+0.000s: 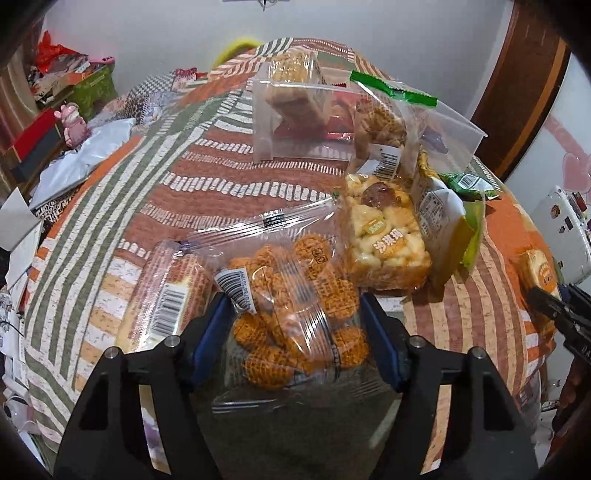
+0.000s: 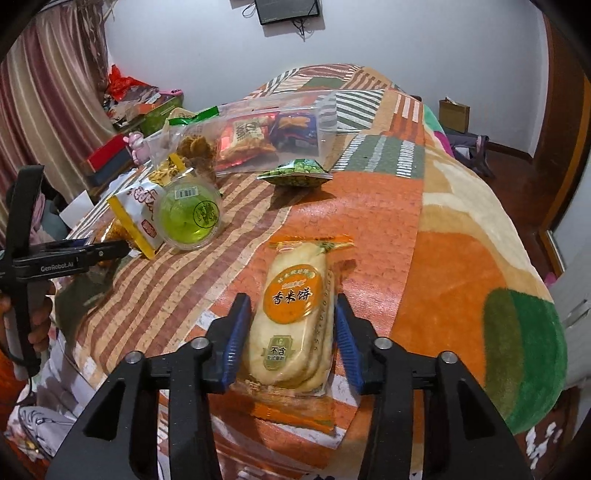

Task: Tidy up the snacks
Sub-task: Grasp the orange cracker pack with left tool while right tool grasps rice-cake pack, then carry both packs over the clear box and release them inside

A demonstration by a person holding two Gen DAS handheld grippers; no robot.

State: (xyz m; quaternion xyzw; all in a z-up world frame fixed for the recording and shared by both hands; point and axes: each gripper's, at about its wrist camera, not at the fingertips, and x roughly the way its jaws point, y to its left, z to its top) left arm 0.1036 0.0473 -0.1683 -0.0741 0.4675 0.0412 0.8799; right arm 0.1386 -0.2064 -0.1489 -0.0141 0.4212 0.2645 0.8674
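Right gripper (image 2: 291,328) straddling rice cracker pack (image 2: 293,317) on the blanket (image 2: 388,206), long axis along the fingers, jaws apart, perhaps just touching. Left gripper (image 1: 295,325) likewise spread around waffle snack bag (image 1: 295,295). Farther off, clear zip bag (image 2: 266,129) lying flat.

Patchwork blanket (image 2: 461,229) in orange, green, brown and cream stripes, spread over the whole surface. Grey wall (image 2: 406,48) behind, with a dark screen (image 2: 290,11) mounted high up — cable dangling under it. Striped pinkish curtain (image 2: 48,85) at the left edge. Below it a cluttered heap: red plastic bag (image 2: 123,83), green box (image 2: 162,110), pink toy figure (image 1: 74,122) — perhaps a pig, too small to tell. White plastic sheet (image 1: 81,158) beside the figure. Brown paper bag (image 2: 454,116) on the floor against the far wall. Wooden door frame (image 1: 524,92) on the right.
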